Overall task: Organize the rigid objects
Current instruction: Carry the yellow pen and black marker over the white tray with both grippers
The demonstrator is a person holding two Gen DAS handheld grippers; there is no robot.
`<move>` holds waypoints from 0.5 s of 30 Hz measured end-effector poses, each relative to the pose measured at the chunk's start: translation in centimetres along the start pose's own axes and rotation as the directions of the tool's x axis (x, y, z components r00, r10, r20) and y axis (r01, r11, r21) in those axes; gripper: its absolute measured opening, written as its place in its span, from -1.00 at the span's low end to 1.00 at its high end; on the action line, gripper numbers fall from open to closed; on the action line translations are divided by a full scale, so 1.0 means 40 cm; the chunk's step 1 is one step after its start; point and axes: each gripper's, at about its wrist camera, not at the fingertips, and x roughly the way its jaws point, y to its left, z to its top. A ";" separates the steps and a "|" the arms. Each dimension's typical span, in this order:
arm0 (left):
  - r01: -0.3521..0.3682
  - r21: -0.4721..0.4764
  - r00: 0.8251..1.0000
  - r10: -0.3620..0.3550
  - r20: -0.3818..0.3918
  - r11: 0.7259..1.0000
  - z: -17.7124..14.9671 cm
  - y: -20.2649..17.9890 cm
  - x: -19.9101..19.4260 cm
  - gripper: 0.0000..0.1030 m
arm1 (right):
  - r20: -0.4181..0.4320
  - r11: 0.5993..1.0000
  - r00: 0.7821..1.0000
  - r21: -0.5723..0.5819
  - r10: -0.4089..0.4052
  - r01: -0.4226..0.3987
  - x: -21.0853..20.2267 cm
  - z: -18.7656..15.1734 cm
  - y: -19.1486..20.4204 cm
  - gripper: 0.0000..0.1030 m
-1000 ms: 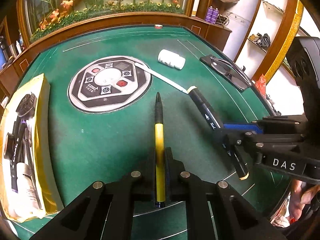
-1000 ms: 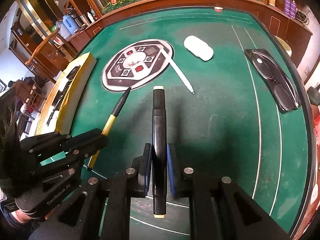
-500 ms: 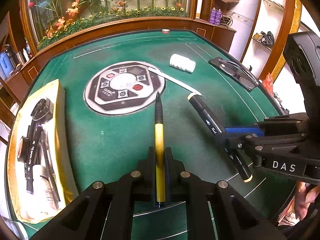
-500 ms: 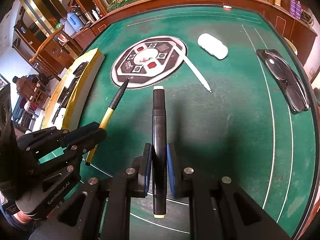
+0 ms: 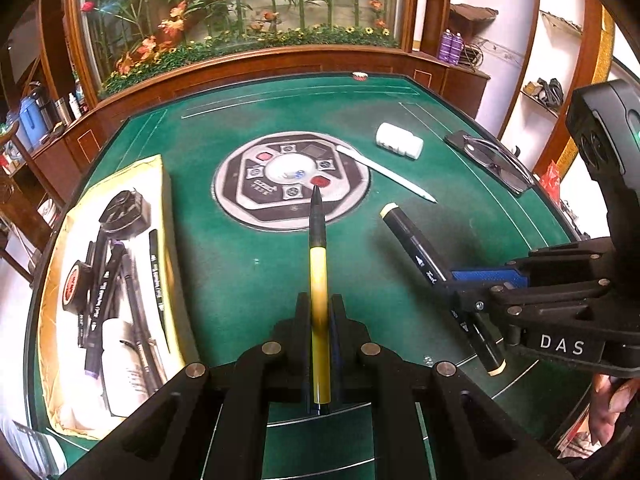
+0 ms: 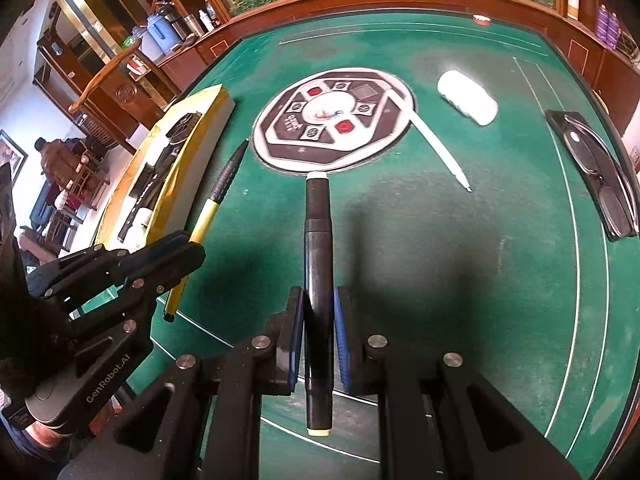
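My left gripper [image 5: 319, 312] is shut on a yellow and black pen [image 5: 318, 264] that points forward above the green table. My right gripper [image 6: 317, 308] is shut on a black marker [image 6: 317, 248] with cream end caps. The marker [image 5: 424, 260] and right gripper show in the left wrist view at right. The pen [image 6: 216, 200] and left gripper [image 6: 176, 256] show in the right wrist view at left. A yellow box [image 5: 56, 276] at the table's left holds several pens, markers, tape and a white bottle.
A round control panel [image 5: 292, 176] sits in the table's middle. A white pen [image 5: 384, 168], a white pill bottle [image 5: 400, 140] and glasses on a dark case [image 5: 492, 160] lie at the right. A wooden rim [image 5: 256, 68] borders the green table [image 5: 240, 280].
Both grippers have lifted and drawn back with their pens still held. More of the yellow box and the room behind the table shows now.
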 end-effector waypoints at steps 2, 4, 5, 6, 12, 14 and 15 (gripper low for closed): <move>-0.004 -0.009 1.000 0.004 0.008 1.000 -0.002 0.014 -0.008 -0.85 | -0.002 1.000 1.000 -0.010 0.001 -0.001 0.002 0.002 0.015 -0.73; -0.006 -0.019 1.000 0.007 0.014 1.000 -0.004 0.027 -0.015 -0.85 | -0.003 1.000 1.000 -0.020 0.002 -0.002 0.004 0.005 0.031 -0.73; -0.009 -0.024 1.000 0.009 0.017 1.000 -0.005 0.035 -0.018 -0.85 | -0.004 1.000 1.000 -0.023 0.002 -0.002 0.005 0.007 0.038 -0.73; -0.012 -0.030 1.000 0.013 0.022 0.999 -0.006 0.043 -0.022 -0.84 | -0.006 1.000 1.000 -0.026 0.004 -0.004 0.006 0.009 0.045 -0.73; -0.027 -0.062 0.999 0.030 0.044 0.998 -0.011 0.096 -0.044 -0.84 | -0.019 0.999 1.000 -0.033 0.023 -0.023 0.016 0.025 0.085 -0.73; -0.031 -0.076 0.998 0.035 0.051 0.997 -0.013 0.113 -0.050 -0.84 | -0.017 0.999 1.000 -0.046 0.022 -0.023 0.017 0.030 0.102 -0.73; -0.031 -0.083 0.998 0.036 0.051 0.996 -0.014 0.123 -0.051 -0.84 | -0.015 0.998 1.000 -0.056 0.022 -0.023 0.018 0.034 0.114 -0.73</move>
